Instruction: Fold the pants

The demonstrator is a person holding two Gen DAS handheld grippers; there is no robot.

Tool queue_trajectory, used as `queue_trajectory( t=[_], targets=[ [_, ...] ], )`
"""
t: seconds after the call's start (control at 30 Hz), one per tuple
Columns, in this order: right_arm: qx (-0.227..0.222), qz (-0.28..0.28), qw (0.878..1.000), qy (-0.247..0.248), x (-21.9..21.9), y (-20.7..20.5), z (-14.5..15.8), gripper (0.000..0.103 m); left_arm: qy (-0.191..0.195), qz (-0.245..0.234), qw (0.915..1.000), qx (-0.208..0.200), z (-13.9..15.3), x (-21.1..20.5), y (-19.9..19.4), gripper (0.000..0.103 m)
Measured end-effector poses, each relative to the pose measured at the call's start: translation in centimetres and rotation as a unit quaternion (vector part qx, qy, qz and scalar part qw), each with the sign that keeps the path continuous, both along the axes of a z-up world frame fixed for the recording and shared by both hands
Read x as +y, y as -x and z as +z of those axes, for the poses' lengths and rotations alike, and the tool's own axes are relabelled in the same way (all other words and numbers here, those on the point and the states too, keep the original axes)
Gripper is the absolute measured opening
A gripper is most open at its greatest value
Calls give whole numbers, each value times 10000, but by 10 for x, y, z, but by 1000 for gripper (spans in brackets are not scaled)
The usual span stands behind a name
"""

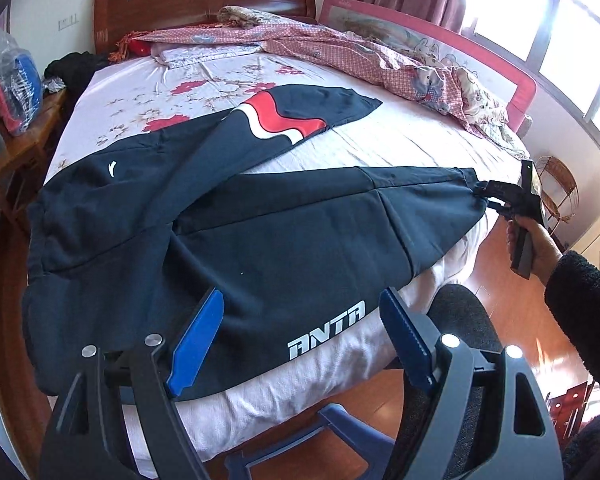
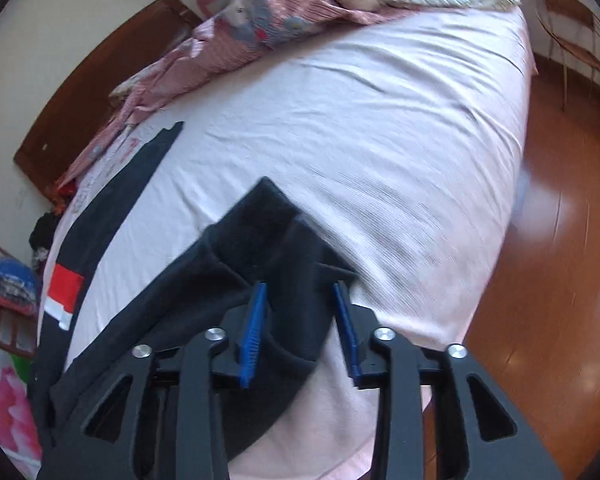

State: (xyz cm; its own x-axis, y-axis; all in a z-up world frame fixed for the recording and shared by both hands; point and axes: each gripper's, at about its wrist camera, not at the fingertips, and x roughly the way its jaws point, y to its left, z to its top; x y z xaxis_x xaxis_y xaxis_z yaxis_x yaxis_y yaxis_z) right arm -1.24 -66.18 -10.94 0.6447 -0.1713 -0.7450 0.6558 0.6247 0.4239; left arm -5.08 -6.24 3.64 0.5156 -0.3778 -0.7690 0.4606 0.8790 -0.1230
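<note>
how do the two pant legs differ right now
The far leg carries a red and white wave patch; the near leg is plain dark with white ANTA lettering by its edge. The far leg lies free on the bed sheet, angled toward the headboard; the near leg runs along the bed's edge, its cuff between the fingers of the right gripper. The left gripper hangs open over the near leg. Both legs are the same dark navy fabric.

pants (image 1: 220, 216) on bed (image 1: 380, 144) near edge | quilt (image 1: 340, 52) behind | right tool (image 1: 485, 193) at cuff
</note>
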Motion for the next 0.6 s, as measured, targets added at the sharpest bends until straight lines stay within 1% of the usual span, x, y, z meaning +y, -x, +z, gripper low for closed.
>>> queue_trajectory(
  t=[0.03, 0.07, 0.13, 0.17, 0.2, 0.23, 0.27, 0.33, 0.37, 0.4, 0.43, 0.47, 0.5, 0.53, 0.57, 0.6],
  targets=[
    [-117, -179, 9998, -50, -2, 11, 3, 53, -39, 59, 10000, -2, -1, 4, -1, 81],
    [-178, -303, 9994, -61, -2, 20, 7, 53, -96, 132, 9999, -13, -2, 9, -2, 81],
    [2, -406, 9992, 65, 2, 28, 19, 53, -234, 364, 9990, -88, -4, 21, -4, 88],
    [48, -433, 9987, 270, 7, 29, 29, 53, -265, 495, 9984, -101, -6, 29, -9, 88],
    [154, -534, 9968, 581, 12, 30, 41, 53, -275, 610, 9977, -69, -7, 38, -14, 88],
    [143, -540, 9953, 791, 18, 28, 55, 53, -325, 801, 9963, -5, -10, 49, -19, 88],
    [9, -448, 9946, 936, 24, 25, 67, 53, -379, 969, 9946, 23, -11, 58, -22, 88],
    [-78, -493, 9913, 1214, 37, 18, 88, 54, -461, 1336, 9899, 86, -13, 80, -28, 89],
    [-419, -189, 9927, 1112, 42, 12, 94, 54, -486, 1540, 9868, 106, -14, 95, -31, 89],
    [-610, 17, 9940, 906, 44, 3, 95, 54, -492, 1695, 9843, 97, -13, 106, -33, 89],
    [-492, -31, 9968, 626, 43, -6, 86, 54, -479, 1889, 9808, 80, -12, 121, -35, 90],
    [-259, -78, 9994, 216, 37, -16, 70, 57, -435, 2007, 9787, 59, -12, 132, -37, 90],
    [-99, -205, 9995, -201, 30, -23, 50, 58, -387, 2116, 9766, 37, -11, 142, -38, 91],
    [115, -296, 9982, -511, 24, -28, 27, 58, -354, 2276, 9731, 20, -9, 155, -41, 91],
    [365, -442, 9962, -648, 21, -30, 10, 58, -323, 2369, 9710, 9, -9, 164, -43, 92],
    [349, -537, 9956, -685, 22, -29, 4, 58, -288, 2476, 9684, -11, -8, 176, -47, 93]
  ],
)
